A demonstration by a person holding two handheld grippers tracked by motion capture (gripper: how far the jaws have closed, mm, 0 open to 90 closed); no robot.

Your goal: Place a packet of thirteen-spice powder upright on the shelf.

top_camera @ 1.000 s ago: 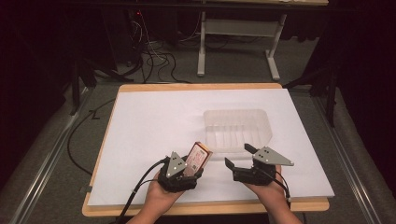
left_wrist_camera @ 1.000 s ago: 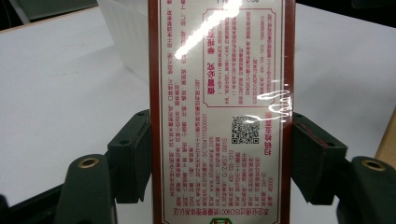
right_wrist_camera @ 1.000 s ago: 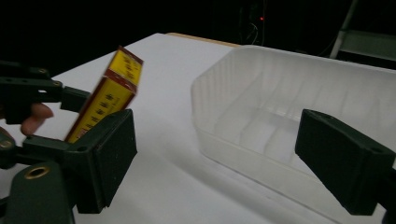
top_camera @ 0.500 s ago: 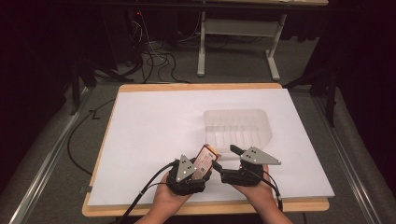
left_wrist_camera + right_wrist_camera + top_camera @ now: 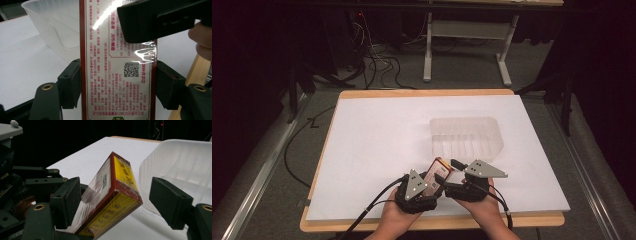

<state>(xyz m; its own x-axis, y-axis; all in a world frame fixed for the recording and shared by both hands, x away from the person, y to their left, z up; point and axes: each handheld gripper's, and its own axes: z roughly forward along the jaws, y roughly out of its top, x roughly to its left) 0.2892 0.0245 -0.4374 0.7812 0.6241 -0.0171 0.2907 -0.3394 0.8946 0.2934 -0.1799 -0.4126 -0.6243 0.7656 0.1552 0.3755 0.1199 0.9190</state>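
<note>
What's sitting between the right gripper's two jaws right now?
The far end of the red-and-yellow box, held by the left gripper, sits between the right gripper's open jaws, seen in the right gripper view.

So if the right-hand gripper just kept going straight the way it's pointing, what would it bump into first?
Most likely the box. The right gripper has its jaws open on either side of the box's end, which the left gripper holds. The clear plastic tray lies farther on, to one side, though depth is hard to judge.

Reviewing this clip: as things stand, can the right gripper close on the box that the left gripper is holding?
Probably yes. The right gripper is open, with its fingers either side of the box's free end, nothing between them. The left gripper clamps the box lower down, leaving that end free.
</note>
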